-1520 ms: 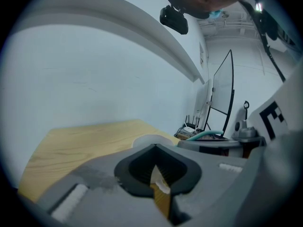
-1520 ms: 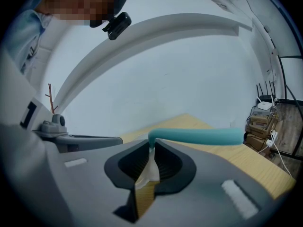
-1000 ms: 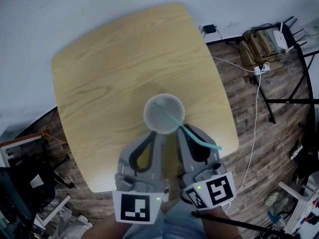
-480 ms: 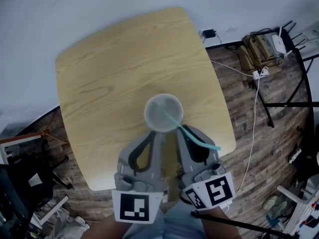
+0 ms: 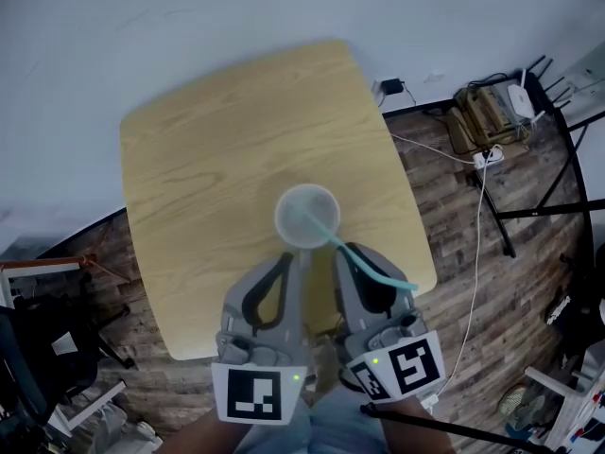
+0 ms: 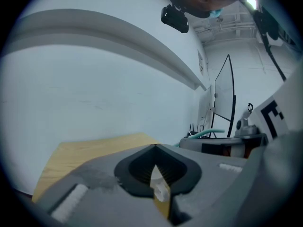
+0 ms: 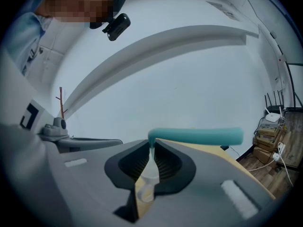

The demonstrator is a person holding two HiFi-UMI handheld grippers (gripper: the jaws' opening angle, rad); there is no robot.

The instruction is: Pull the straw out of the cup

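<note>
A translucent white cup (image 5: 307,218) sits over the middle of the light wooden table (image 5: 217,130). A teal straw (image 5: 373,270) leans out of it toward the lower right. My left gripper (image 5: 295,253) reaches the cup's near rim, and its jaws are shut on a pale translucent edge of the cup (image 6: 156,181). My right gripper (image 5: 342,252) is shut on the straw (image 7: 199,136), which bends sideways just above the jaw tips. In the left gripper view (image 6: 154,148) the straw (image 6: 208,133) shows past the right gripper. Whether the cup's base touches the table is hidden.
The table's near edge (image 5: 189,353) lies just under my grippers. On the wood floor to the right are cables, a power strip (image 5: 487,154), a router on a box (image 5: 496,97) and a black metal frame (image 5: 558,197). A dark chair (image 5: 38,348) stands at lower left.
Both grippers have risen together, with cup and straw staying between them. The table now looks smaller and farther below. Neither grip has changed.
</note>
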